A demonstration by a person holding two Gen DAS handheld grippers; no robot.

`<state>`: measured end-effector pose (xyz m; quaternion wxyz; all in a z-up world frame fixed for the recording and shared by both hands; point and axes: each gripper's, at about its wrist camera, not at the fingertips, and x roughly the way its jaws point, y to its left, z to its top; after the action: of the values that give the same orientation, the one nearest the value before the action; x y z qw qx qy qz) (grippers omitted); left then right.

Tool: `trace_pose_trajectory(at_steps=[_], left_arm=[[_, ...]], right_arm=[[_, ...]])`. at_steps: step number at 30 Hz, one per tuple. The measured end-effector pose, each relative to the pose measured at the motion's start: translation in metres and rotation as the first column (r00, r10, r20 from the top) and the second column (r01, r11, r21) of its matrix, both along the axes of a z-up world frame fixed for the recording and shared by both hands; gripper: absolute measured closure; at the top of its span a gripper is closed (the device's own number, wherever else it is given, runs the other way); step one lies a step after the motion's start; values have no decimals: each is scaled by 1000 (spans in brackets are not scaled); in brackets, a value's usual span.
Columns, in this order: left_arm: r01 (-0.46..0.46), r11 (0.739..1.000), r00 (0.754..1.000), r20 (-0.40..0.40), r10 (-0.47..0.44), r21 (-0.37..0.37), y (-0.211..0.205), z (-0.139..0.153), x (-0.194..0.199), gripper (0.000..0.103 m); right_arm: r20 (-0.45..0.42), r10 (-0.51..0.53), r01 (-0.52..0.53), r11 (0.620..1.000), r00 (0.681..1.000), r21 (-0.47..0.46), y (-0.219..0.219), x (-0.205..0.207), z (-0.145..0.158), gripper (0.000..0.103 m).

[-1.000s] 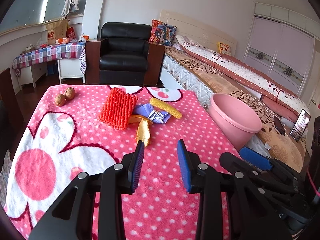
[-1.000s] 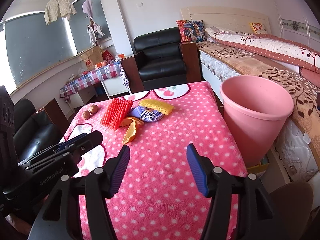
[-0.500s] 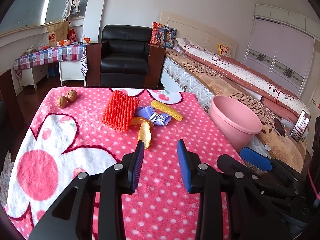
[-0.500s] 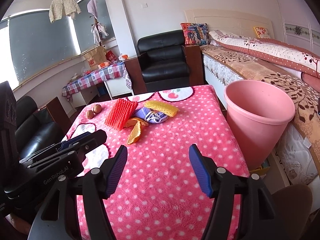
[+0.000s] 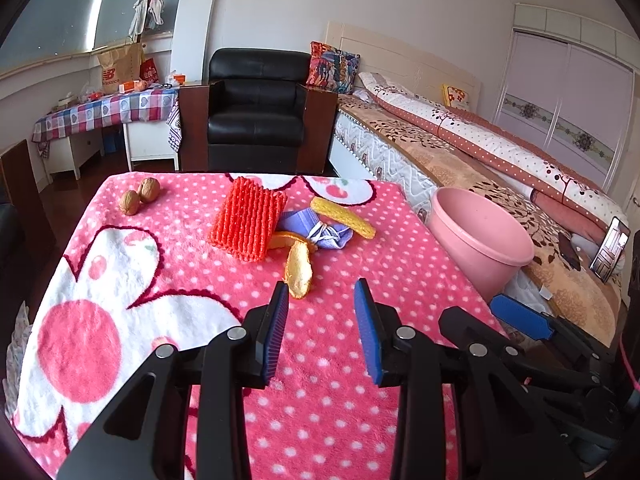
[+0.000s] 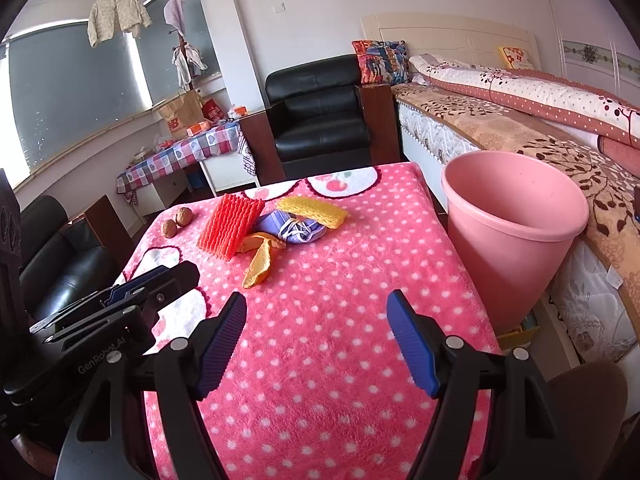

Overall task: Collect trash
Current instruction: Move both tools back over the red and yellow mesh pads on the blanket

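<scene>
On the pink dotted blanket (image 5: pixel 328 344) lies a cluster of trash: a red foam net (image 5: pixel 248 220) (image 6: pixel 230 226), orange peel strips (image 5: pixel 298 266) (image 6: pixel 258 262), a crumpled purple mask (image 5: pixel 320 234) (image 6: pixel 290 228) and a yellow foam piece (image 5: pixel 344 217) (image 6: pixel 312 210). Two walnuts (image 5: pixel 140 196) (image 6: pixel 178 222) sit at the far left. A pink bucket (image 5: pixel 480 240) (image 6: pixel 508 228) stands off the table's right edge. My left gripper (image 5: pixel 320 328) is open and empty, short of the peel. My right gripper (image 6: pixel 316 340) holds nothing and its jaws are opening wider.
A black armchair (image 5: pixel 256 116) stands beyond the table's far edge, a bed (image 5: pixel 480 160) runs along the right. The other gripper's fingers (image 6: pixel 140 284) show at left in the right wrist view. A second black seat (image 6: pixel 52 260) is left of the table.
The right gripper's jaws have spread wider apart. Both views have shifted slightly, and the trash cluster sits a little lower in each picture. The left gripper's jaws keep the same gap.
</scene>
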<state>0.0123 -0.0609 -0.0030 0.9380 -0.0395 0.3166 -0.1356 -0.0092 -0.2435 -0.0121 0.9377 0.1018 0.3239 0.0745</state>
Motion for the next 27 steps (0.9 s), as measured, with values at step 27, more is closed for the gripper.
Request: trace_pose_trajectory(at_steps=[27], left_arm=[[-81,997,987,-143,78,-14,60,-12,113,69]], right_arm=[[-53,170,-171,985,984,-17,13,95,-3,39]])
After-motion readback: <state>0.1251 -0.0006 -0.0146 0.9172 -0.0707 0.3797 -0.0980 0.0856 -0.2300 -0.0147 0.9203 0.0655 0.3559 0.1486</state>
